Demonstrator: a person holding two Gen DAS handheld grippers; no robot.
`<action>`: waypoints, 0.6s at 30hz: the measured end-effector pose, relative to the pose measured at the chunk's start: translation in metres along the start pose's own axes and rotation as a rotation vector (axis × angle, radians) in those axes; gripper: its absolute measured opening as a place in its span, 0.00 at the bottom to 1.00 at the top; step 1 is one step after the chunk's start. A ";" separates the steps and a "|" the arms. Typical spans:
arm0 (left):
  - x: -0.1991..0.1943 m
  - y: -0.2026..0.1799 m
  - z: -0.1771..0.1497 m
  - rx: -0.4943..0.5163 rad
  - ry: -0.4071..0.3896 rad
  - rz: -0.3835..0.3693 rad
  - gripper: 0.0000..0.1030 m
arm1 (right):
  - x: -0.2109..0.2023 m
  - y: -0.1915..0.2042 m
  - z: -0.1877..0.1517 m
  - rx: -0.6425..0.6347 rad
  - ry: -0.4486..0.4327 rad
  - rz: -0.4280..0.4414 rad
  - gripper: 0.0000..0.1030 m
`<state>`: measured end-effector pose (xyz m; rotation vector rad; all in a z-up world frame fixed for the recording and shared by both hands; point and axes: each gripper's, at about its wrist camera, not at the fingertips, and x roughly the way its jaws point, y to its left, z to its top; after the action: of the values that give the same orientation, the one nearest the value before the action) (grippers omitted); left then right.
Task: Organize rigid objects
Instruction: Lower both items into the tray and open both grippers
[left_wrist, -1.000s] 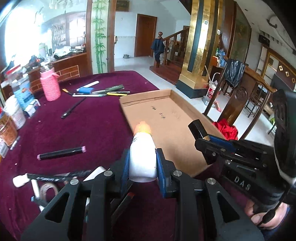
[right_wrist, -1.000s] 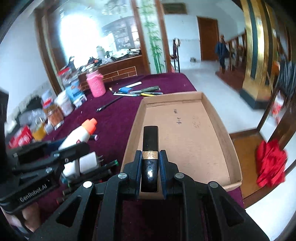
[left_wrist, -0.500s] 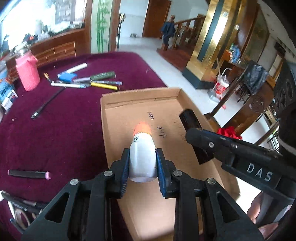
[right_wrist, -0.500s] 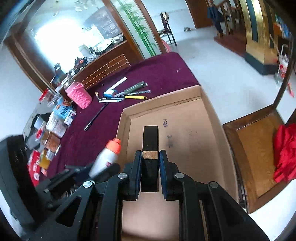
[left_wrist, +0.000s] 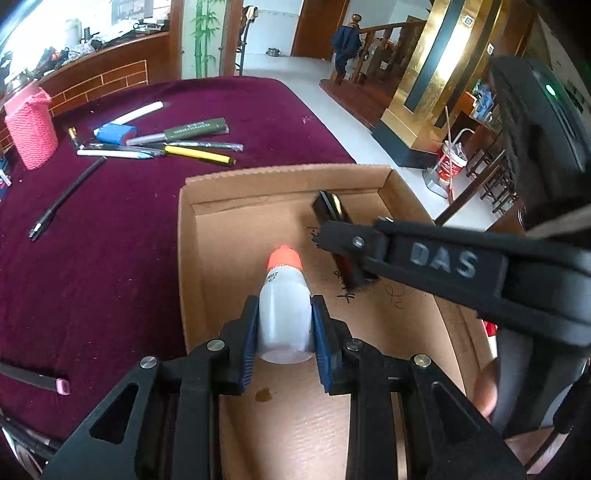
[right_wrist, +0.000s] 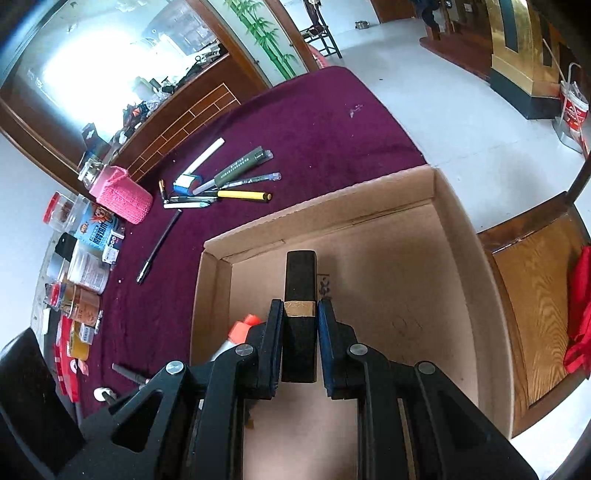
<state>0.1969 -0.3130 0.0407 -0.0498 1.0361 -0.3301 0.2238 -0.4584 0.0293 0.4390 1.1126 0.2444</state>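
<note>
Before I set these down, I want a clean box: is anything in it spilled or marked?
Yes. A small brown stain sits on the box floor just ahead of the left gripper, below the white bottle. Black handwriting also marks the floor nearby.

Pink knitted holder (left_wrist: 31, 127), red cloth (right_wrist: 580, 314) on wooden chair (right_wrist: 532, 310)

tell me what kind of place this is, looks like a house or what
Probably the large front hall of a private house, not a lab: a wooden staircase rises at the back, gold-clad pillar beside it, and work happens on a table under a maroon cloth, holding a cardboard box.
</note>
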 end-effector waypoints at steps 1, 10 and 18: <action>0.002 0.000 0.000 0.000 0.005 -0.001 0.23 | 0.003 0.000 0.001 0.003 0.007 0.002 0.15; 0.011 0.006 -0.007 -0.027 0.029 -0.011 0.23 | 0.019 0.003 0.002 0.000 0.029 0.010 0.15; 0.012 0.008 -0.012 -0.029 0.032 -0.007 0.23 | 0.027 0.007 0.001 -0.001 0.035 0.003 0.15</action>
<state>0.1943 -0.3080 0.0227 -0.0742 1.0724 -0.3227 0.2366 -0.4419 0.0107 0.4370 1.1466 0.2562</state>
